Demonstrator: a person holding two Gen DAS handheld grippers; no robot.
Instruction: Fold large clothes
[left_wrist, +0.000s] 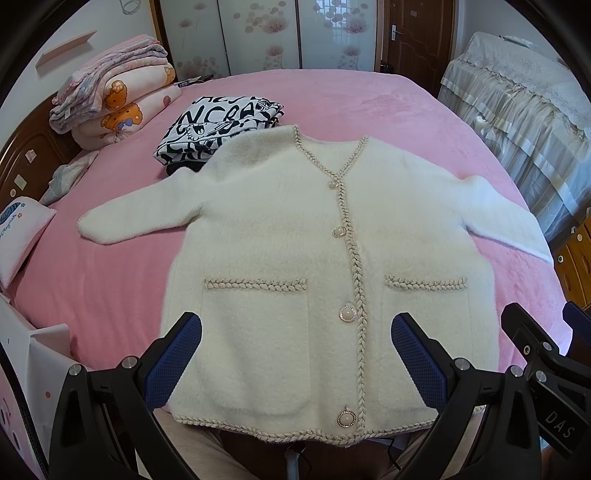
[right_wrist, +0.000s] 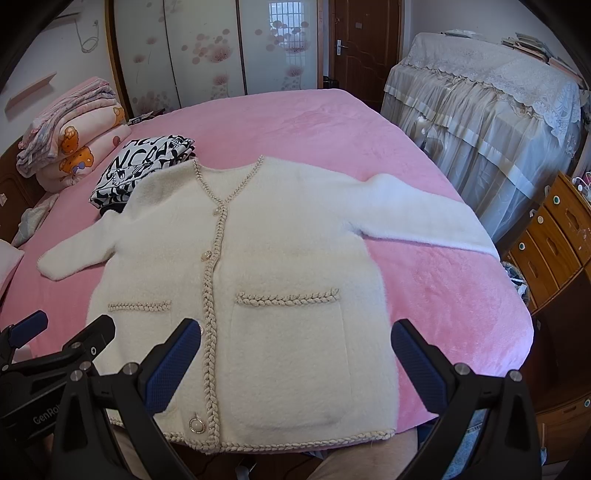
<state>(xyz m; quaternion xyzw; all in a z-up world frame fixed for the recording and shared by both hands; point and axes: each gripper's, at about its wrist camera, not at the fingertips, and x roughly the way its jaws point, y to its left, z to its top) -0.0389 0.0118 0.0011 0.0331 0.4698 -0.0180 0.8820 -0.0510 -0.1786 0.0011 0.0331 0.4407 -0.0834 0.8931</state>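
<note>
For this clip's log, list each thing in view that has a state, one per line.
cream cardigan: unfolded, spread flat front up on the bed, buttoned, both sleeves out to the sides
black-and-white garment: folded, partly under the cardigan's shoulder
blankets: folded, stacked at the headboard
door: shut
left gripper: open, empty, over the hem
right gripper: open, empty, over the hem

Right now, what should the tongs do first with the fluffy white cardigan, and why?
Probably bring the left tongs to the left sleeve and fold it inward. The white cardigan lies flat, buttoned, sleeves spread wide; both left and right tongs hang open and empty.
</note>
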